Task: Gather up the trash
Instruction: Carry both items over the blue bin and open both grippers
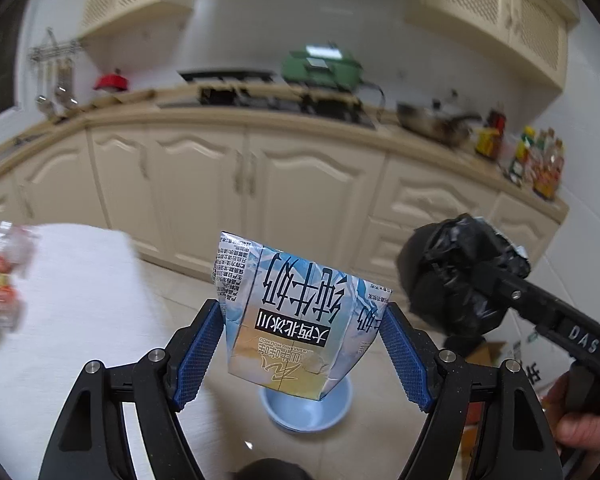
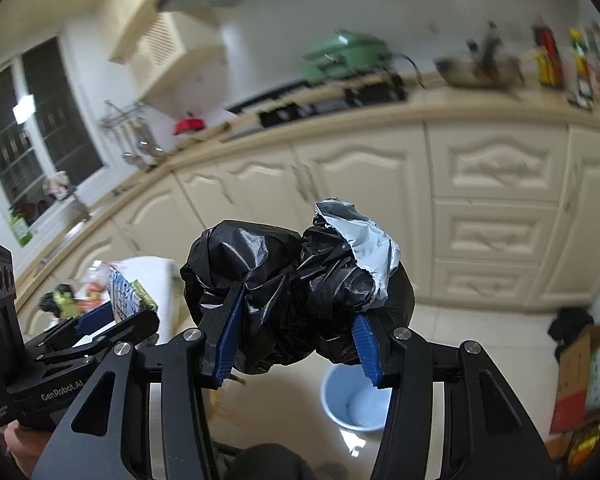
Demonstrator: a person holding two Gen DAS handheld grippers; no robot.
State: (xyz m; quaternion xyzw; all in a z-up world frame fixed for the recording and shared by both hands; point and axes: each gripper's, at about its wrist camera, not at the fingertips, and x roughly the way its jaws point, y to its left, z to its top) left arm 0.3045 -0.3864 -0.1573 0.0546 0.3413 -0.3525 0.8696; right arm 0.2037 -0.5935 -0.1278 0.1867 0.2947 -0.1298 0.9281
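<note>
My left gripper [image 1: 302,320] is shut on a flattened blue-and-white milk carton [image 1: 296,312], held in the air above a light blue bin [image 1: 306,410] on the floor. My right gripper [image 2: 296,320] is shut on a crumpled black plastic bag [image 2: 296,280] with a silver-grey scrap on its top right, also held above the floor. The blue bin [image 2: 356,400] lies below and right of the bag. The right gripper with the bag [image 1: 460,276] shows at the right of the left wrist view. The left gripper with the carton [image 2: 120,304] shows at the lower left of the right wrist view.
A white table [image 1: 72,300] with blurred colourful wrappers [image 1: 0,280] stands to the left. Cream kitchen cabinets [image 1: 236,184] and a counter with a stove, pan and bottles run behind. Cardboard boxes [image 2: 584,368] stand on the floor at right.
</note>
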